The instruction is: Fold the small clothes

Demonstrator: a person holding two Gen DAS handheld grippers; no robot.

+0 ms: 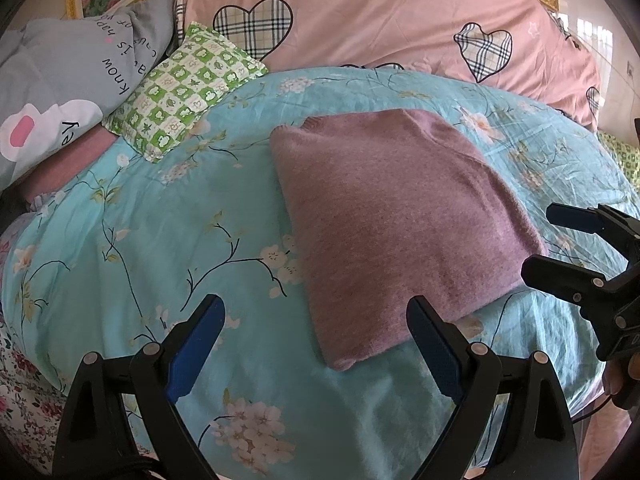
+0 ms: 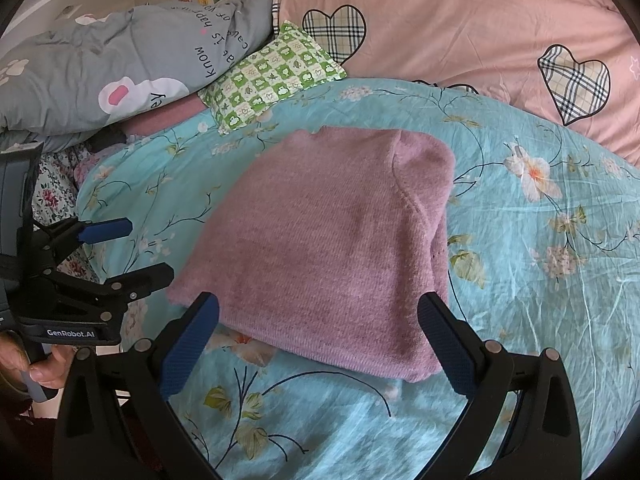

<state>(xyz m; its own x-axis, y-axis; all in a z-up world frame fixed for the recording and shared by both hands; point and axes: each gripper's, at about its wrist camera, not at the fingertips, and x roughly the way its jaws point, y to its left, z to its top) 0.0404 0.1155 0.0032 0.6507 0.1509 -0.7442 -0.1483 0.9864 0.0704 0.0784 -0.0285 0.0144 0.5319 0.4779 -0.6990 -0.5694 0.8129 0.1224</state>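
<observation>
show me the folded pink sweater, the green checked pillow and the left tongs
folded pink sweater (image 2: pixel 320 248): right wrist view, middle of its top layer
green checked pillow (image 1: pixel 180 88): left wrist view, centre of its patterned face
left tongs (image 1: pixel 316 344): left wrist view, midway between the two blue-padded tips, which stand apart

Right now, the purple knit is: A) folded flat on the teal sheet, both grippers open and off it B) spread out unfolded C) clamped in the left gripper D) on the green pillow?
A: the purple knit lies as a folded rectangle on the teal sheet; left gripper and right gripper gape empty.
</observation>
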